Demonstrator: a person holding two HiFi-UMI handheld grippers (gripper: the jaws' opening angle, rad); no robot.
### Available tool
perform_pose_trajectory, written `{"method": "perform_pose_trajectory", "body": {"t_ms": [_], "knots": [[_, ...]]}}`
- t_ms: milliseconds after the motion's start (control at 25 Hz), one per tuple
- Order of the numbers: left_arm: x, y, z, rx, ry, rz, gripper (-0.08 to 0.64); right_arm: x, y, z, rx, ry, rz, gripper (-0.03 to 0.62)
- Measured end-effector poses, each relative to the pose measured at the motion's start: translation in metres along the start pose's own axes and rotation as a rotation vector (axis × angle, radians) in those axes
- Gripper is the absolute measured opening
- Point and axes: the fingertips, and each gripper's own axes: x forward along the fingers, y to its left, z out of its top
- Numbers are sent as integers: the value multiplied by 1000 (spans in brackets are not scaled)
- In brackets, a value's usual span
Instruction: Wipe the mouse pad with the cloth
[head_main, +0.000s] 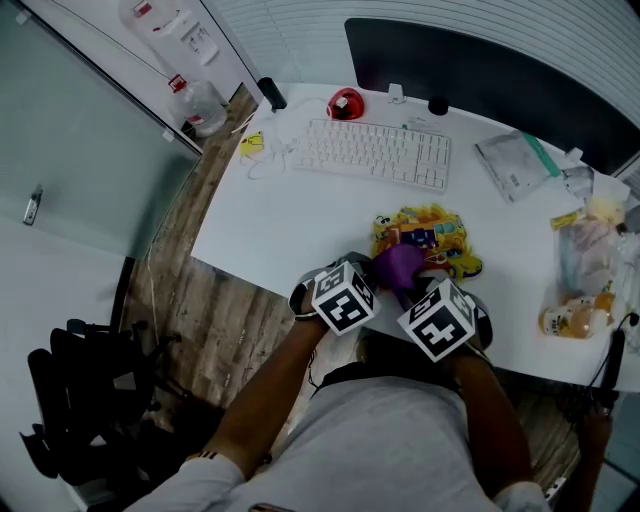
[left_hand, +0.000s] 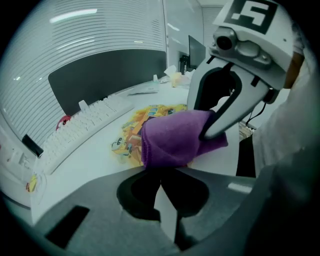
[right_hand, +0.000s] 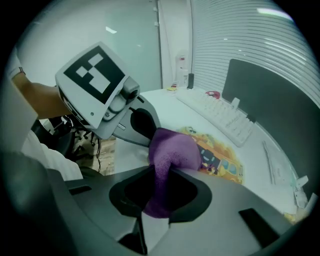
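**Head view: cloth (head_main: 400, 264) gripped at the near edge of the mouse pad (head_main: 440, 232)**

Head view shows the yellow printed mouse pad lying flat on the white desk (head_main: 290, 230), between the keyboard (head_main: 375, 152) and the person. The purple cloth sits bunched over the pad's near edge, raised in a hump between the two tools.

1. Right claw (right_hand: 161, 170): the jaws pinch the cloth, and a fold of purple fabric passes down between them.
2. Left claw (left_hand: 160, 172): the jaws are drawn together at the tips, right at the cloth's lower edge. They appear to nip that edge, though the contact is narrow.
3. Position: both claws converge on the cloth from the person's side of the desk, close together.

Governing relation: the pad lies directly ahead of both claws, away from the person, and begins under the cloth. Its long axis runs roughly parallel to the keyboard, across the line of reach. The right claw appears slightly nearer the pad's centre. Wiping has likely not yet covered the pad, since most of its surface lies exposed beyond the cloth. The next stroke would call for lowering the cloth flat and pushing it forward, then working sideways along the long axis.
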Motion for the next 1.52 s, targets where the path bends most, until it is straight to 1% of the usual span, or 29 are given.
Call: {"method": "perform_pose_trajectory", "body": {"t_ms": [120, 200, 320, 440, 720, 880, 1160, 1400, 1520], "knots": [[2, -1, -6, 14, 16, -12, 17, 12, 12, 3, -52, 28, 11, 71], [4, -2, -6, 24, 20, -16, 15, 19, 14, 1, -69, 49, 10, 71], [4, -2, -6, 37, 25, -22, 15, 24, 14, -1, -84, 72, 3, 71], [4, -2, -6, 41, 27, -29, 15, 23, 11, -4, -77, 81, -4, 71], [3, -2, -6, 34, 13, -37, 15, 7, -13, -30, -12, 104, -49, 71], [3, -2, -7, 35, 14, -40, 15, -3, -35, -56, 34, 120, -94, 71], [4, -1, -6, 30, 13, -42, 16, -21, -61, -90, 128, 138, -128, 71], [3, -1, -7, 17, 13, -39, 15, -35, -73, -101, 171, 134, -156, 71], [3, -1, -7, 4, 10, -39, 17, -40, -74, -102, 187, 120, -154, 71]]}}
